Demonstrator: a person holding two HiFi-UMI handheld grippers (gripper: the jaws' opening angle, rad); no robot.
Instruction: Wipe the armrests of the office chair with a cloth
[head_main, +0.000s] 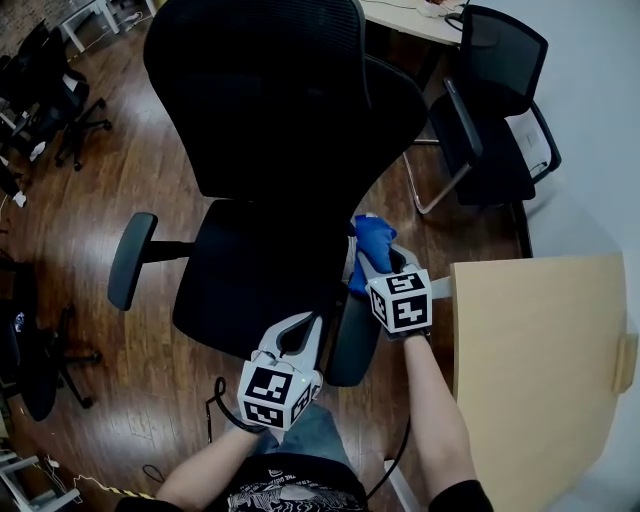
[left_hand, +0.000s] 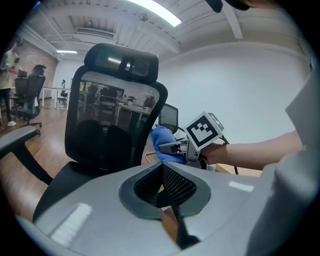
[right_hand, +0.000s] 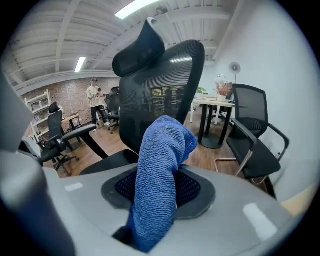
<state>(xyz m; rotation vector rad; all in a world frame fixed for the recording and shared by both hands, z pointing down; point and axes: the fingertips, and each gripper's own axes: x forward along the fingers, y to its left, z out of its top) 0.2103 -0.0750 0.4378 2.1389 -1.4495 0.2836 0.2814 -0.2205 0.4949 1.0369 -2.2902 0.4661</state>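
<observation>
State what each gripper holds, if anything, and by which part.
The right gripper clamps the blue cloth by its bunched lower part, and the rest stands out past the jaws. The left gripper is shut on nothing.

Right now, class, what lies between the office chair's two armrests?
The black seat lies between the far armrest and the near armrest; the head view shows it.

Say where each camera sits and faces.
Head view: on the head, looking down at the office chair; forearms, left gripper, right gripper show.
Left gripper view: rides the left gripper, faces the backrest; own tongs shut, right gripper beyond.
Right gripper view: faces the backrest; tongs clamp the blue cloth.
All share the chair and cloth.
</observation>
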